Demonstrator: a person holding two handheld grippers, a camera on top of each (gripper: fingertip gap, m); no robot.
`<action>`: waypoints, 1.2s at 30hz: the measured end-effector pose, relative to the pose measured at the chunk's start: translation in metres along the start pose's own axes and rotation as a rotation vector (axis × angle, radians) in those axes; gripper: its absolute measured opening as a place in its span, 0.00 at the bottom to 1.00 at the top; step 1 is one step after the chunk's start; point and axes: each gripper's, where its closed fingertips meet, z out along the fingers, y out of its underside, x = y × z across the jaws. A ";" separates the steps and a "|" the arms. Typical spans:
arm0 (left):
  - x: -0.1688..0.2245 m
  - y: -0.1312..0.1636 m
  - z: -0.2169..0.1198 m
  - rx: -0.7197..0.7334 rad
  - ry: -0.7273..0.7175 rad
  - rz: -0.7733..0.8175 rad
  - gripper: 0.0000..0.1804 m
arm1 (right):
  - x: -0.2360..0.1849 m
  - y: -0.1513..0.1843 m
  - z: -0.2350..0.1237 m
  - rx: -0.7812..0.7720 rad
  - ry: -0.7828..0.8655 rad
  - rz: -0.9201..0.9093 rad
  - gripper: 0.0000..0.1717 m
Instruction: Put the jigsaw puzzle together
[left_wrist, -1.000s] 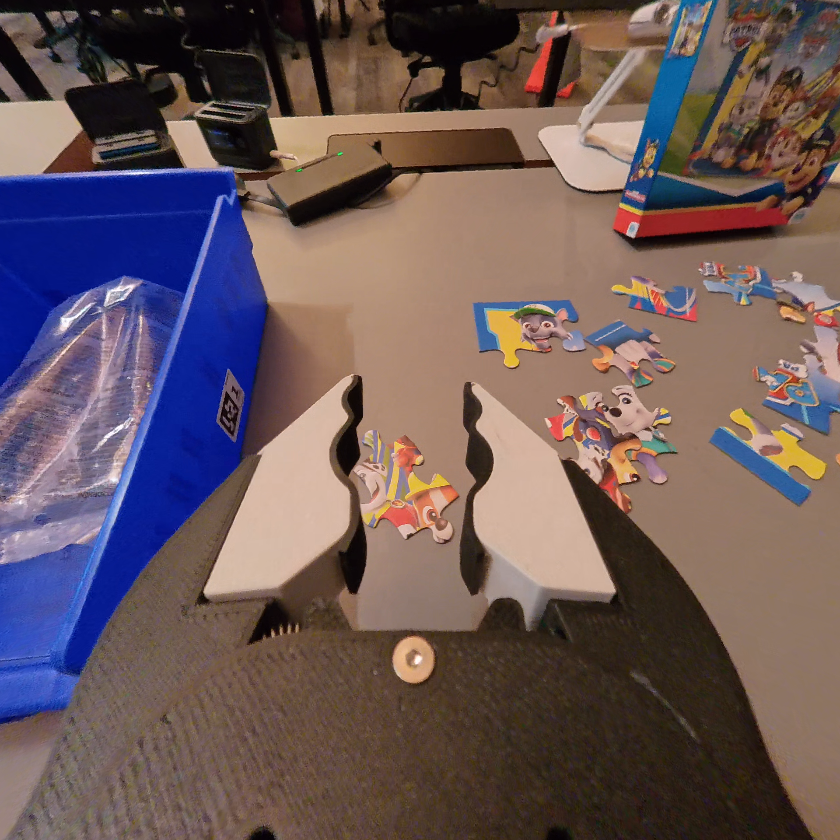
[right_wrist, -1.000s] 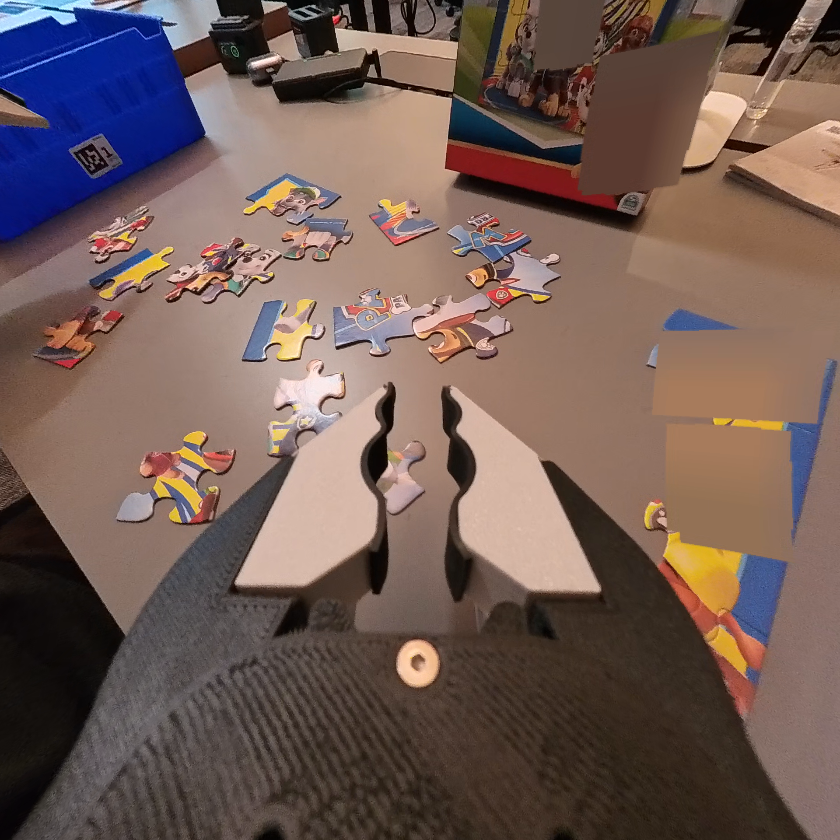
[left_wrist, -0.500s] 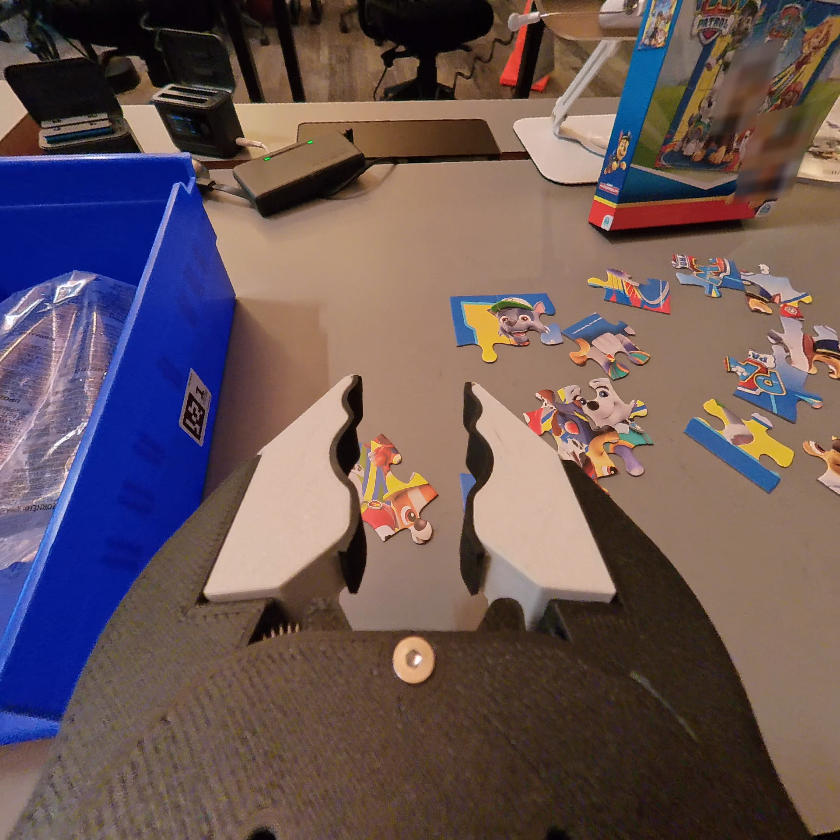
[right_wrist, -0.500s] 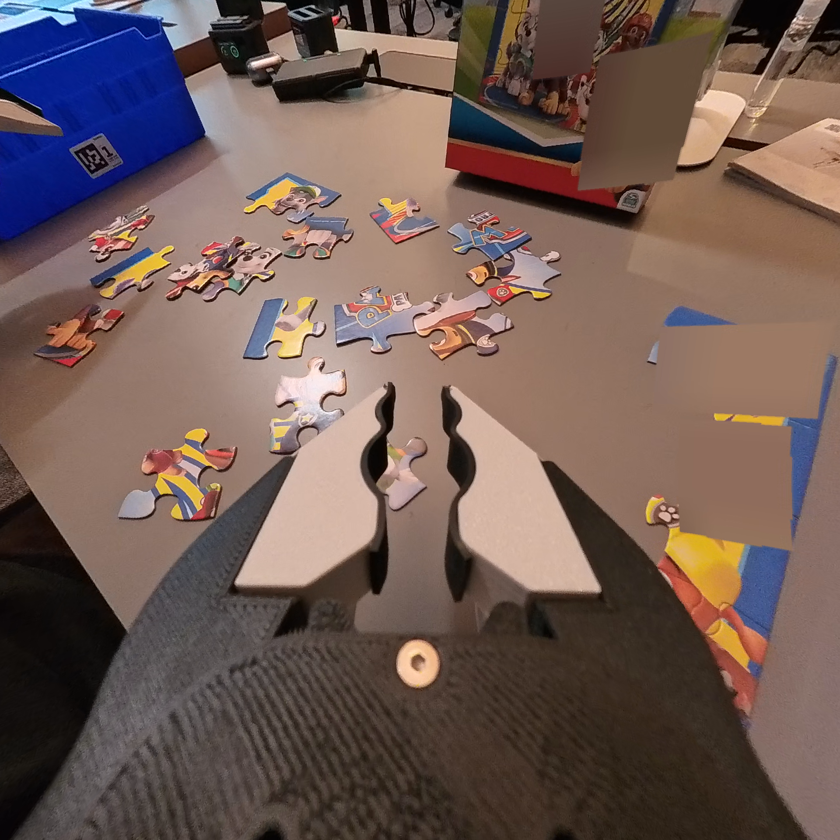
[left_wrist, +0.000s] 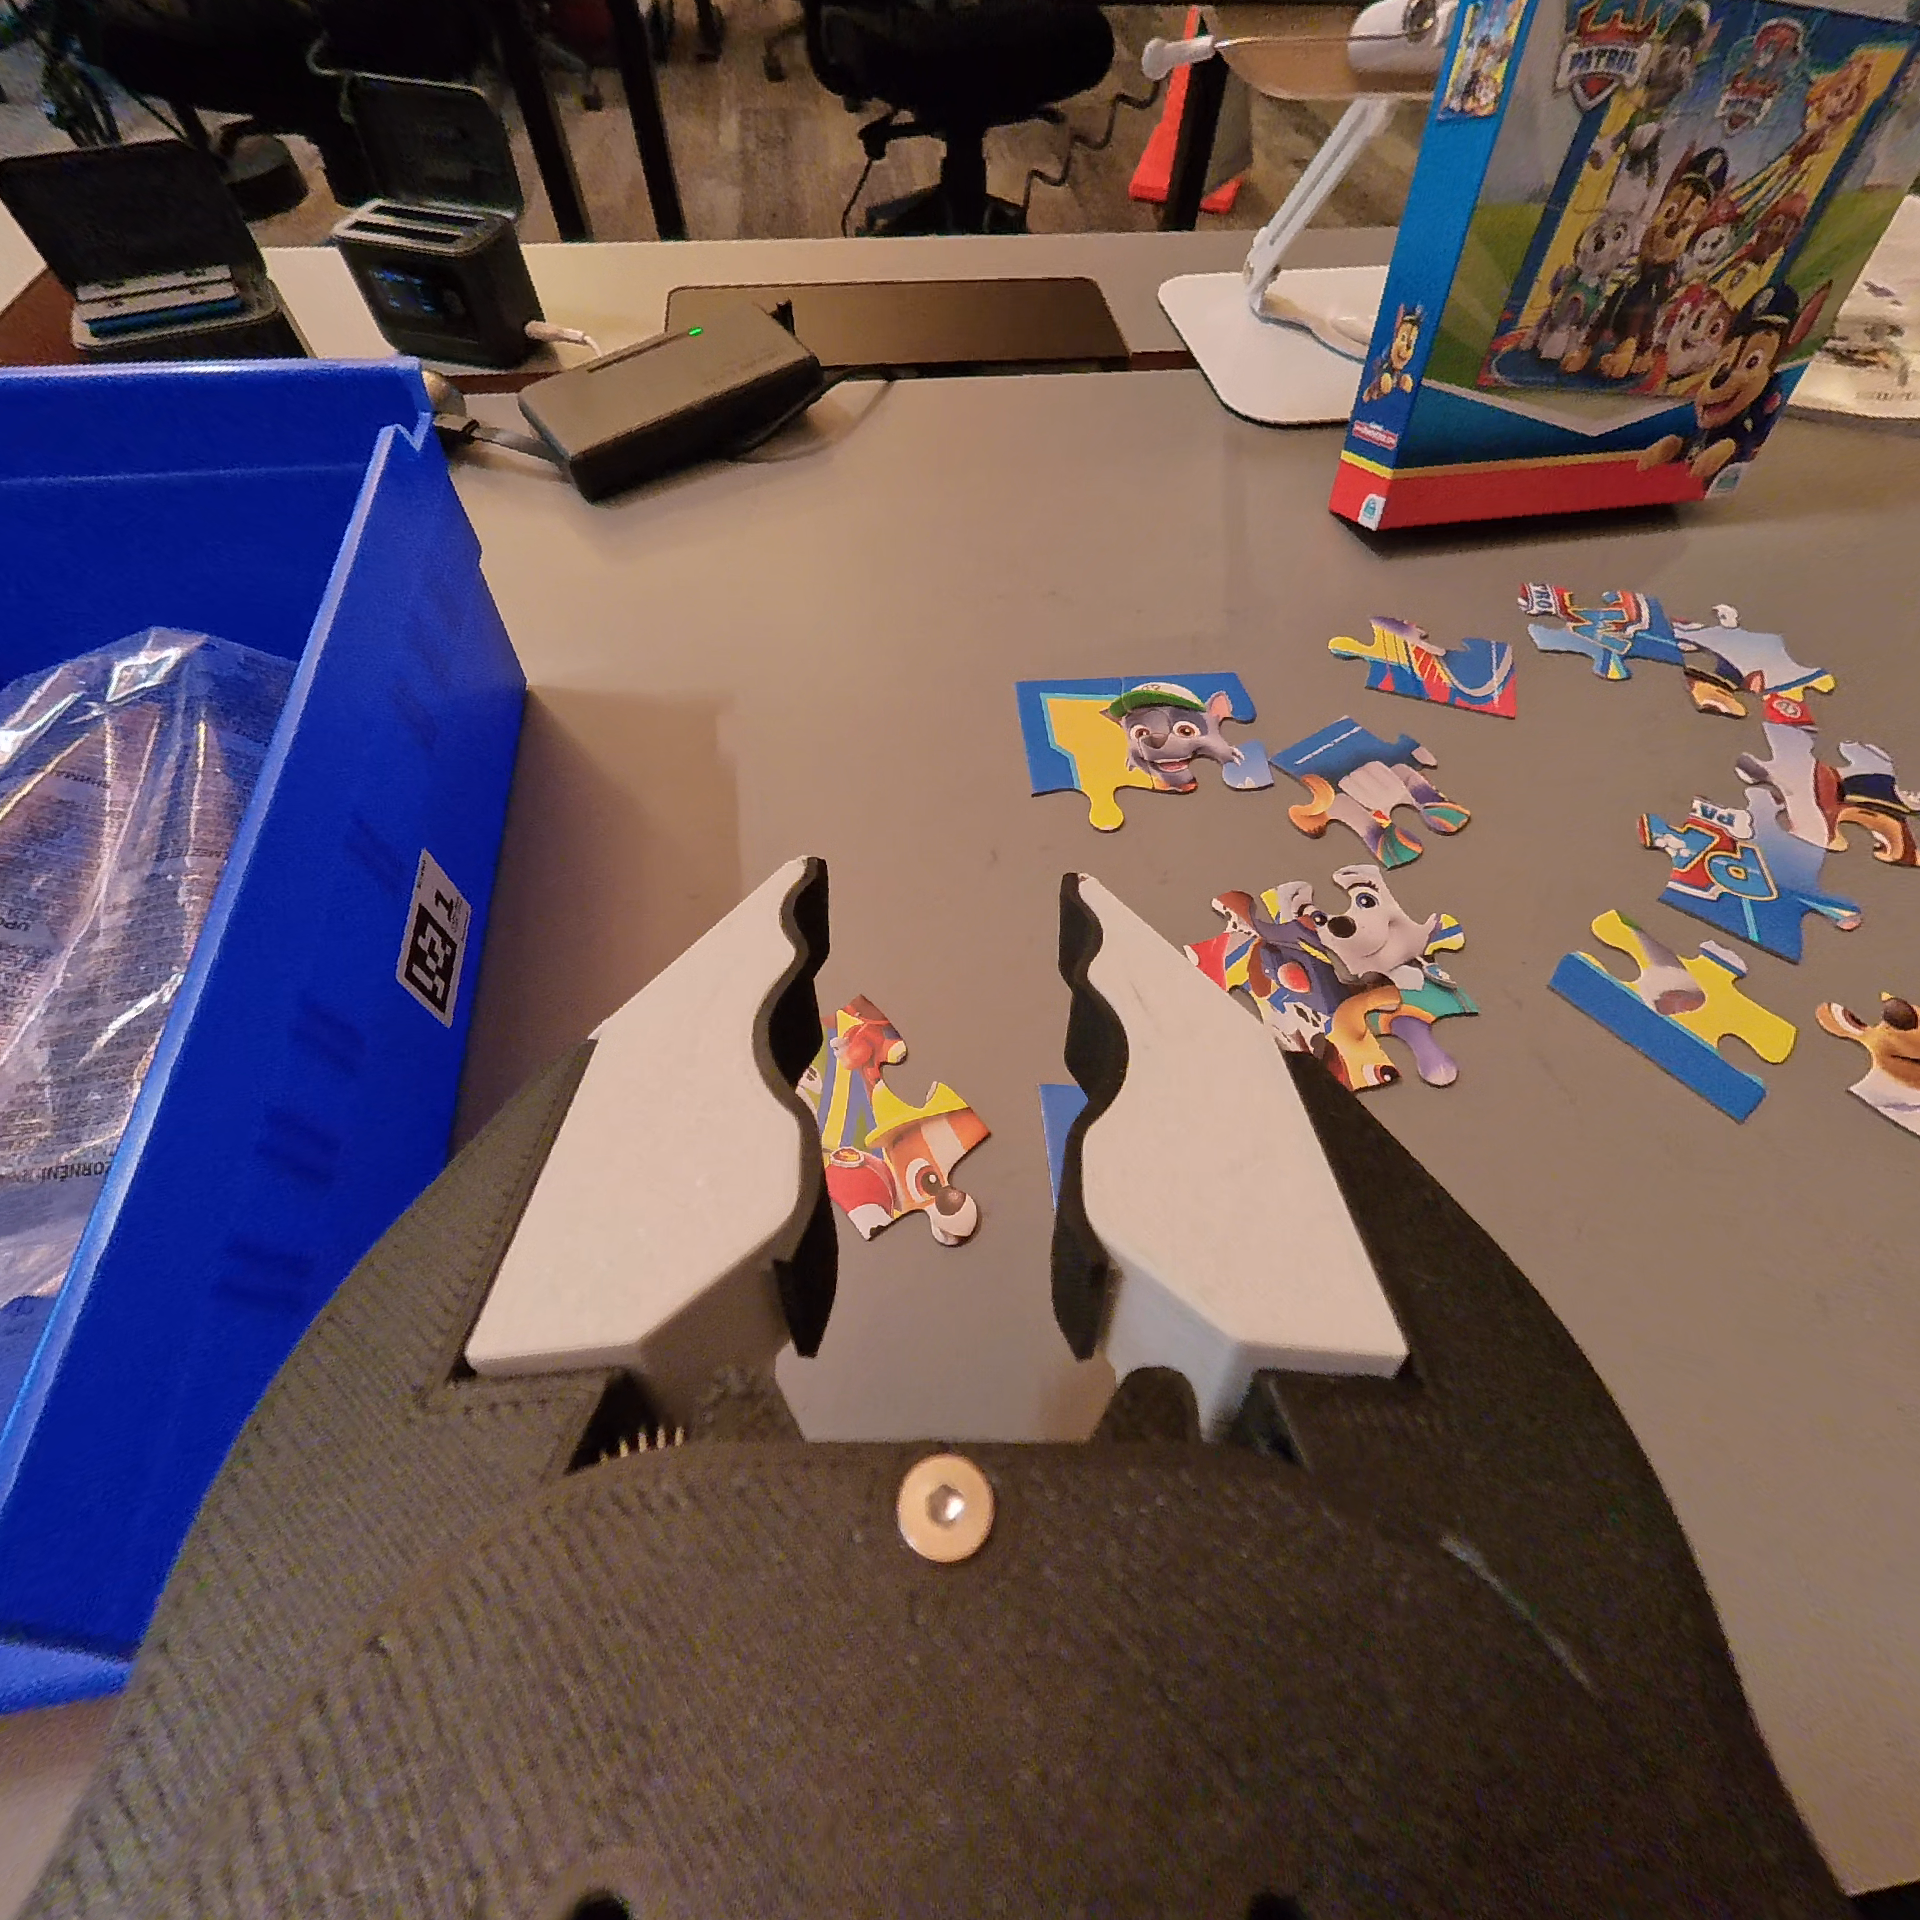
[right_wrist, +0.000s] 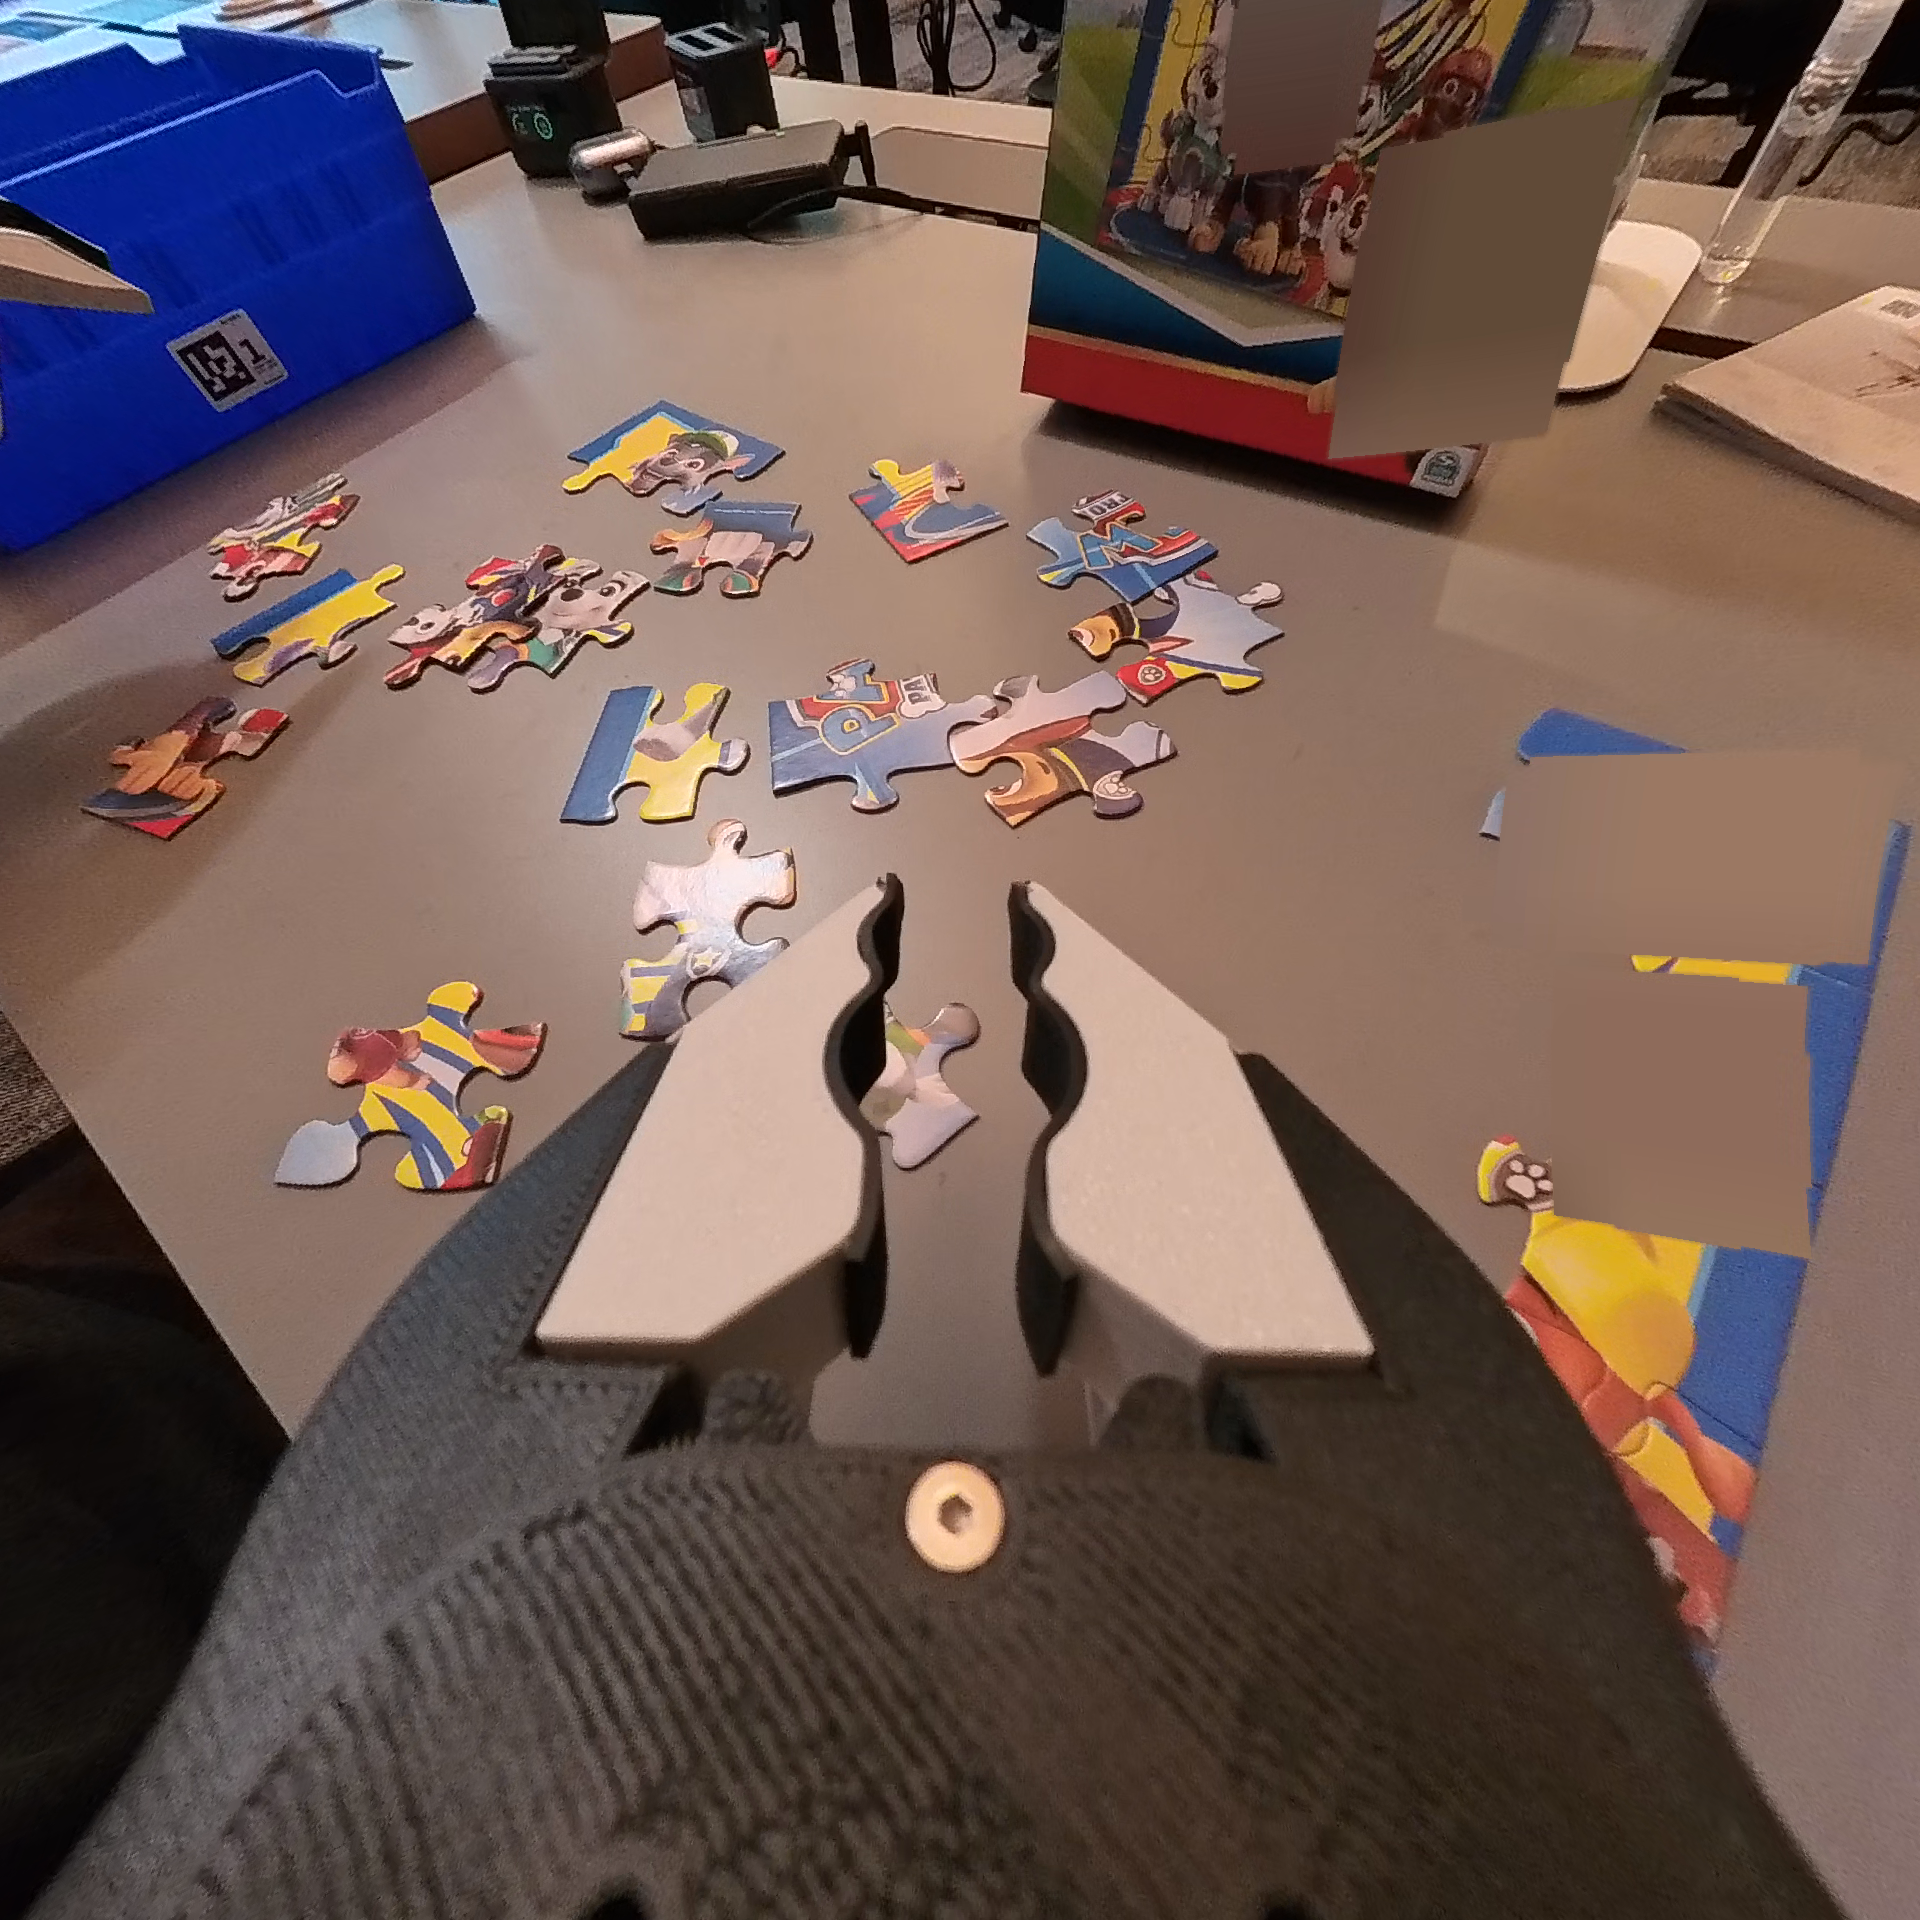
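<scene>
— Hovering low over the grey tabletop (left_wrist: 852, 623), the left gripper (left_wrist: 943, 883) has its two pale fingers spread wide with nothing between the pads; the red, yellow and white cardboard puzzle piece (left_wrist: 899, 1127) seen in the gap lies flat on the table below, closer to the left finger. Is the right one the same?

— Nearly. The right gripper (right_wrist: 956, 894) stands narrower but also apart, clamped on nothing; a small pale blue and white puzzle piece (right_wrist: 920, 1081) rests on the table under its gap, touched by neither pad as far as can be seen.

— And beyond?

— From the right gripper, loose face-up pieces (right_wrist: 862, 727) fan out from 10 to 1 o'clock, spaced so each can be reached singly. The joined picture section (right_wrist: 1662, 1330) lies at 3 o'clock.

— Farthest?

— The upright cartoon puzzle box (right_wrist: 1226, 312) at 1 o'clock, propped like a reference, and the blue plastic bin (right_wrist: 260, 239) at 10 o'clock.
</scene>
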 end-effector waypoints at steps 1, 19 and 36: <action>0.000 0.000 0.000 -0.001 0.001 0.000 0.24 | 0.000 0.000 0.000 0.000 0.000 0.000 0.11; 0.002 0.000 0.000 -0.001 0.009 -0.001 0.24 | 0.000 0.003 0.001 -0.010 -0.004 0.001 0.11; 0.010 0.007 0.006 -0.034 0.036 0.005 0.24 | 0.000 0.004 0.002 -0.011 -0.003 -0.001 0.11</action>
